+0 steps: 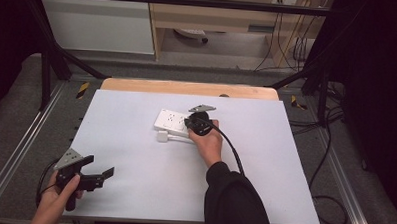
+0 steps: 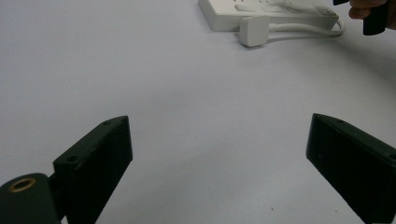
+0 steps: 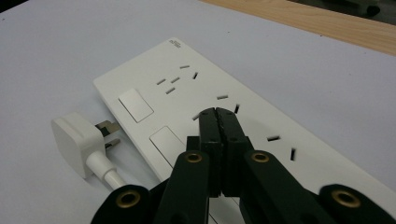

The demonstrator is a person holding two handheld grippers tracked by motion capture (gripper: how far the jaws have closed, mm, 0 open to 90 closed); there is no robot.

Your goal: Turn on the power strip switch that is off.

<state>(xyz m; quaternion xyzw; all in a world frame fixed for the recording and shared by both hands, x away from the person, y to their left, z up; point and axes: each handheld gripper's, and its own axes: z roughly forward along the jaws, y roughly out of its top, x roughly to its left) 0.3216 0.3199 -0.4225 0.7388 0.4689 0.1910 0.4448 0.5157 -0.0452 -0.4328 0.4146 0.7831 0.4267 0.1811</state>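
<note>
A white power strip (image 3: pixel 196 100) lies flat near the middle of the table, seen also in the high view (image 1: pixel 171 121) and at the top of the left gripper view (image 2: pixel 266 11). Its white plug (image 3: pixel 77 142) lies loose on the table beside it, prongs toward the strip, cable attached. My right gripper (image 3: pixel 217 114) is shut with nothing between its jaws, its tips just over the strip's sockets beside a rocker switch (image 3: pixel 167 140). My left gripper (image 2: pixel 217 149) stands open over bare table at the near left, also visible from above (image 1: pixel 97 171).
The white table top (image 1: pixel 135 155) has a wooden strip (image 1: pixel 187 87) along its far edge. Black frame rails and cables run along both sides. The right gripper's cable (image 1: pixel 232 150) trails back over the person's sleeve.
</note>
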